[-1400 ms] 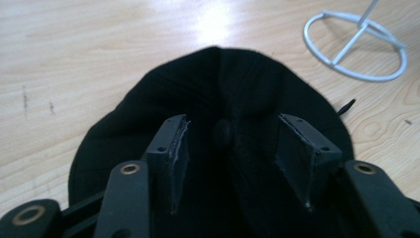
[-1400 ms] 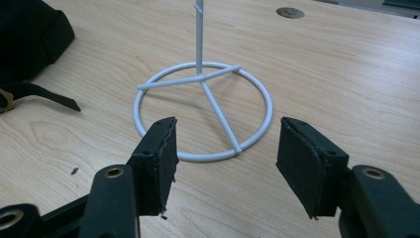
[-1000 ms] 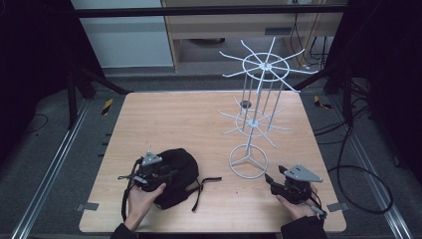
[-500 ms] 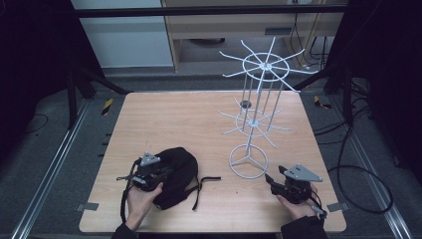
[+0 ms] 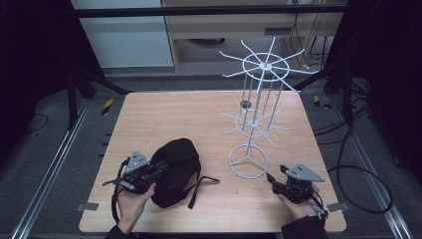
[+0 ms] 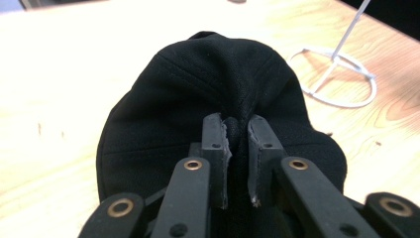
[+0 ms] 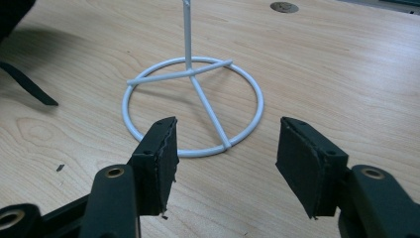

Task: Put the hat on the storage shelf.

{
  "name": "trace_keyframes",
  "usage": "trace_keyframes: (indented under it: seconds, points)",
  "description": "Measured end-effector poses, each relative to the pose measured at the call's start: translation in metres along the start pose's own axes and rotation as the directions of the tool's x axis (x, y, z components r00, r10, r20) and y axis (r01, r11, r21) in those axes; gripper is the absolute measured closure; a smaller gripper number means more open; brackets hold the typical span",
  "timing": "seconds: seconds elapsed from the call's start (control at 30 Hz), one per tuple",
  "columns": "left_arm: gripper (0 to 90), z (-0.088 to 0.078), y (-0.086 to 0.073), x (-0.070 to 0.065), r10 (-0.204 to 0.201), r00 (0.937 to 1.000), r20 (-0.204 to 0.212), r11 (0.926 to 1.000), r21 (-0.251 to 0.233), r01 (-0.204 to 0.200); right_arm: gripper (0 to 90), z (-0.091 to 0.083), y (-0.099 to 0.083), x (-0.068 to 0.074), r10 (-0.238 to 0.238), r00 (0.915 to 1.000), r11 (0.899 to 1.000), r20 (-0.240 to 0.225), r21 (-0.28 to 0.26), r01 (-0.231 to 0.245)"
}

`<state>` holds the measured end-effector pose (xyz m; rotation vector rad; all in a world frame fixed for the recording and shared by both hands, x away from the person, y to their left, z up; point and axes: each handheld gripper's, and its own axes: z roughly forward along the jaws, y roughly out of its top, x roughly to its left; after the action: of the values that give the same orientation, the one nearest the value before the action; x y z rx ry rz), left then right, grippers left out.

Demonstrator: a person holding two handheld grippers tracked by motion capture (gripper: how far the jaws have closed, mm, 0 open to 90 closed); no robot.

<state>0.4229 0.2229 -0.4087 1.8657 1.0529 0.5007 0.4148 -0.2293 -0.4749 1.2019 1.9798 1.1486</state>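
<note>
A black cap [image 5: 176, 169] lies on the wooden table [image 5: 169, 119] at the front left, its strap [image 5: 199, 186] trailing to the right. My left gripper [image 5: 160, 170] is shut on a fold of the cap's fabric [image 6: 237, 89]; the pinched fold bunches up between the two jaws [image 6: 238, 144]. A white wire rack [image 5: 259, 99] with spoke arms stands right of centre on a ring base [image 5: 248, 161]. My right gripper [image 5: 272, 178] rests near the front right, open, its jaws wide apart and pointed at the ring base [image 7: 193, 104] with nothing between them.
A small dark round disc [image 5: 244, 104] lies on the table behind the rack. Black frame bars and cables surround the table. Bare wood spreads across the back left.
</note>
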Motion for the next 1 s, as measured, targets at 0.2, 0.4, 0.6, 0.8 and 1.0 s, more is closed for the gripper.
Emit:
trace_keyframes:
  seconds: [0.2, 0.4, 0.6, 0.8, 1.0]
  points:
    - [80.3, -0.019, 0.011, -0.001, -0.001, 0.9999, 0.012, 0.9965, -0.084, 0.002, 41.0, -0.001, 0.0, 0.0, -0.001, 1.0, 1.0, 0.003, -0.003, 0.001]
    - [80.3, -0.044, 0.025, -0.001, -0.001, 0.9995, 0.032, 0.9802, -0.198, 0.008, 41.0, -0.001, 0.0, -0.001, 0.0, 1.0, 1.0, 0.007, -0.003, 0.0]
    - [80.3, -0.062, 0.039, -0.006, 0.03, 0.9984, 0.048, 0.9597, -0.281, -0.015, 41.1, -0.001, -0.001, -0.002, -0.004, 0.9998, 1.0, 0.019, -0.001, 0.004]
    - [80.3, -0.073, 0.054, -0.01, 0.046, 0.9957, 0.08, 0.9384, -0.345, -0.016, 41.1, -0.001, -0.001, -0.002, -0.001, 0.9997, 1.0, 0.022, -0.006, 0.001]
    - [80.3, -0.081, 0.068, -0.011, 0.062, 0.9941, 0.089, 0.9149, -0.403, -0.021, 41.1, -0.001, -0.001, -0.002, -0.004, 0.9997, 1.0, 0.024, -0.005, 0.004]
